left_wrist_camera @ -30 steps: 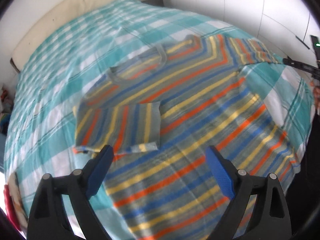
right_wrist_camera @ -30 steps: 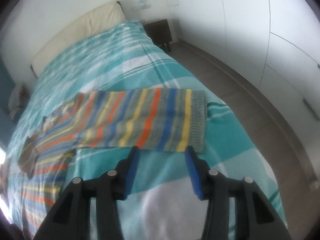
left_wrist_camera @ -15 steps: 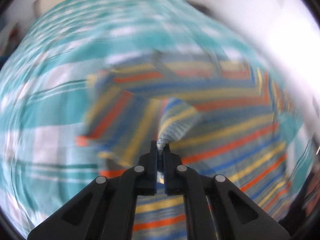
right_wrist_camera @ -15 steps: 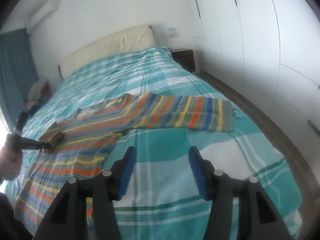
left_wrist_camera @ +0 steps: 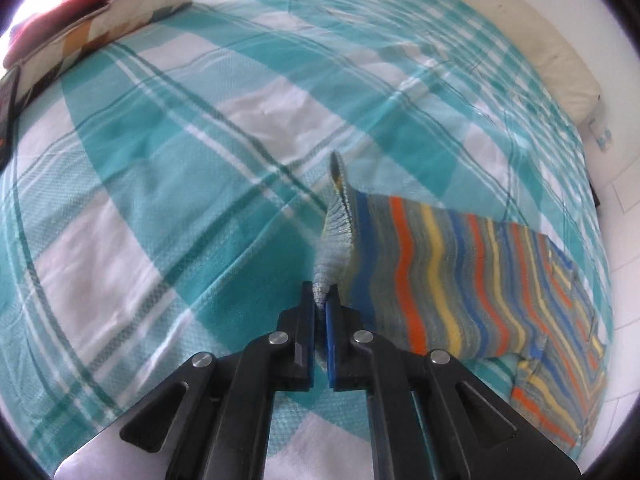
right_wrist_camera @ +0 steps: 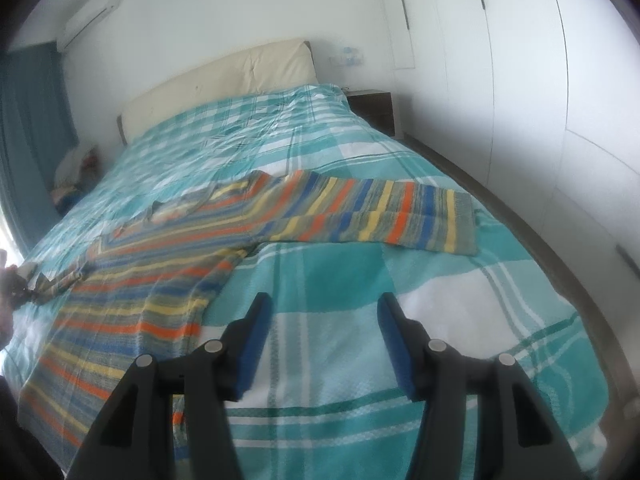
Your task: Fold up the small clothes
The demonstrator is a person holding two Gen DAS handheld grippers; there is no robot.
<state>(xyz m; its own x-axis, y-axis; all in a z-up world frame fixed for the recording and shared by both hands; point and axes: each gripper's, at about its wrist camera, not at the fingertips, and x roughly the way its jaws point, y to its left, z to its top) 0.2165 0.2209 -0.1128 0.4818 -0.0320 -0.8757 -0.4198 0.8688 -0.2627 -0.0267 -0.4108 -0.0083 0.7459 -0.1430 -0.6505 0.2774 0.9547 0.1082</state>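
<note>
Pinching the sweater [left_wrist_camera: 460,276] cuff, the left jaws [left_wrist_camera: 320,300] were wide before (sleeve fold starting); right jaws [right_wrist_camera: 322,340] half-open, nothing between.

A sweater [right_wrist_camera: 224,248] lies spread on the bed [right_wrist_camera: 460,312], on top of the bedspread [left_wrist_camera: 160,184]. In the right wrist view its body reaches toward the near left, and one sleeve [right_wrist_camera: 380,216] stretches flat to the right, ending short of the bed's right edge. The other sleeve [left_wrist_camera: 460,276] runs left, its cuff between the tips of the left gripper [left_wrist_camera: 320,306]. The right gripper [right_wrist_camera: 320,344] hangs above bare bedspread, just right of the sweater's body. Behind the bed stands the headboard [right_wrist_camera: 224,76], with a nightstand [right_wrist_camera: 372,106] at its right.
</note>
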